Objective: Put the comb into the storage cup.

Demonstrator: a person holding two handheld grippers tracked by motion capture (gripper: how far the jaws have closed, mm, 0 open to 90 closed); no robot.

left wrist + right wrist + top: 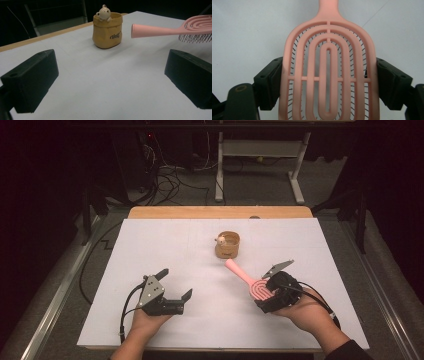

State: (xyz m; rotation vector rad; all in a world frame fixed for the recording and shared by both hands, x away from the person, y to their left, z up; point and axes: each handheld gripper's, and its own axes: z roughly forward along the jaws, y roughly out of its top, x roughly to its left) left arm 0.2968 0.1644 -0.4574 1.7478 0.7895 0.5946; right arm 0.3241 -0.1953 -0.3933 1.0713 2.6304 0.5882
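Observation:
A pink vented hairbrush [250, 281] is held by its head in my right gripper [270, 295], its handle pointing up-left toward the pot. In the right gripper view the brush head [328, 75] sits between the two black jaws, which press on its sides. The brush [175, 28] hangs above the table with bristles down in the left gripper view. A small tan pot with a bear figure on its rim [227, 244] stands upright at the table's middle back; it appears as the pot [107, 31] in the left gripper view. My left gripper [177, 282] is open and holds nothing, resting at the front left.
The white table sheet [150, 245] covers a wooden tabletop [220, 212]. Behind the table stand a desk frame [260, 165] and cables on the floor [170, 180]. Dark space lies to both sides.

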